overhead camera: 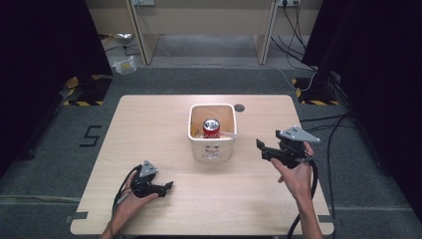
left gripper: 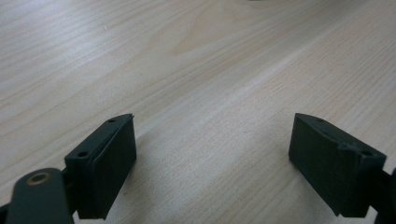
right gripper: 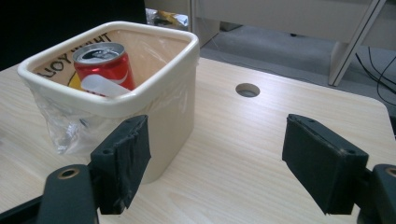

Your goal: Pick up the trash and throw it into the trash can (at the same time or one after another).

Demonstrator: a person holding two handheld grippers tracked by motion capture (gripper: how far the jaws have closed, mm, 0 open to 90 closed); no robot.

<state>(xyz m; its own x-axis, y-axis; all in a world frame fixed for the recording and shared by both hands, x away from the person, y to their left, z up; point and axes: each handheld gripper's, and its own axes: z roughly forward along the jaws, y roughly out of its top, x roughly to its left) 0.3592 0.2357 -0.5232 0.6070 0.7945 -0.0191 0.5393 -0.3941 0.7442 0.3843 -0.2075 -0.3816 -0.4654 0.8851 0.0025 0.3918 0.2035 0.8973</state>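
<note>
While a red can (overhead camera: pixel 211 127) stands in the cream bin (overhead camera: pixel 212 147) at table (overhead camera: pixel 149 129) centre, left gripper (overhead camera: pixel 168 187) at 7 o'clock has jaws spread, empty; right gripper (overhead camera: pixel 260 147) at 3 o'clock likewise.

A black "5" (overhead camera: pixel 92 135) marks the floor (overhead camera: pixel 59 149) left of the table.

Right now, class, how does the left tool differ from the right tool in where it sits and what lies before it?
The left tool is low over the bare table near the front edge; the right tool is farther back beside the cream bin. The left tool faces plain wood; the right tool faces the bin holding a red can. Both are open and empty.
</note>
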